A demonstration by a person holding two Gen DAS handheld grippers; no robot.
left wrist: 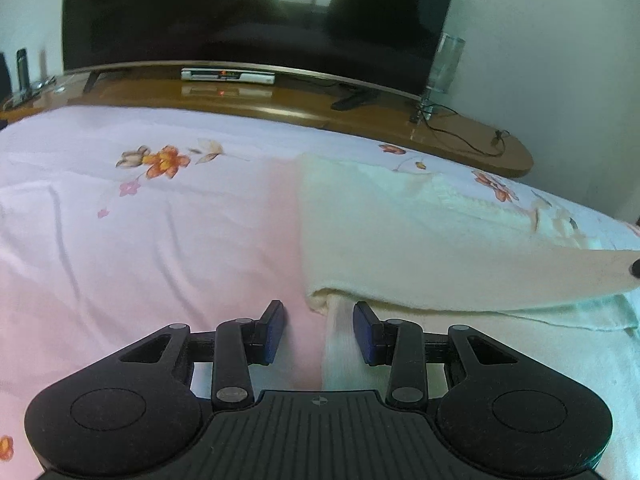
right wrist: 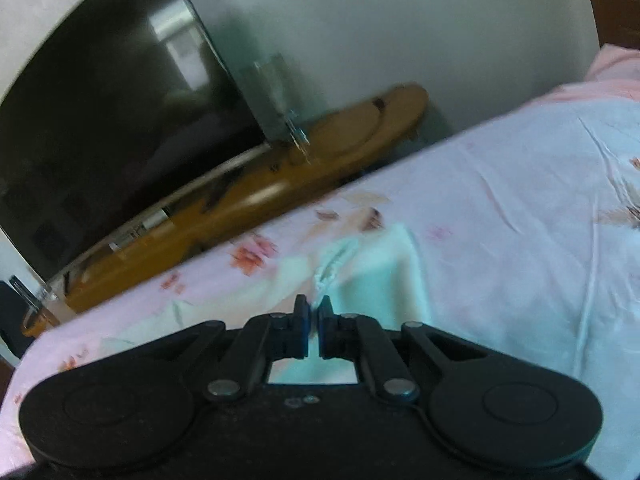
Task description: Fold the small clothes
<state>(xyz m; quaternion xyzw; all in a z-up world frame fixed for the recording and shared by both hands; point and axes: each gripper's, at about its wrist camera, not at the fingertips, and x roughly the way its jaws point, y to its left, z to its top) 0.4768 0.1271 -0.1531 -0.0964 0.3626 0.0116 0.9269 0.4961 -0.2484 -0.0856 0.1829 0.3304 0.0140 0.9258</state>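
Observation:
A cream knitted garment (left wrist: pixel 440 240) lies on the floral bed sheet (left wrist: pixel 160 240), with its upper layer folded over a white lower layer. My left gripper (left wrist: pixel 320 332) is open at the garment's near left corner. The white edge runs between its blue pads, which do not press on it. In the right wrist view, my right gripper (right wrist: pixel 314 320) is shut on a thin edge of the same garment (right wrist: pixel 372 280), and a sliver of cloth shows between its tips. A dark tip (left wrist: pixel 636 268) at the far right edge touches the upper layer.
Beyond the bed's far edge stands a wooden TV bench (left wrist: pixel 280 104) with a large dark television (left wrist: pixel 240 12), a set-top box (left wrist: pixel 228 75), a tall glass (left wrist: pixel 444 64) and a loose cable (left wrist: pixel 472 140). Pale sheet (right wrist: pixel 520 220) stretches to the right of the garment.

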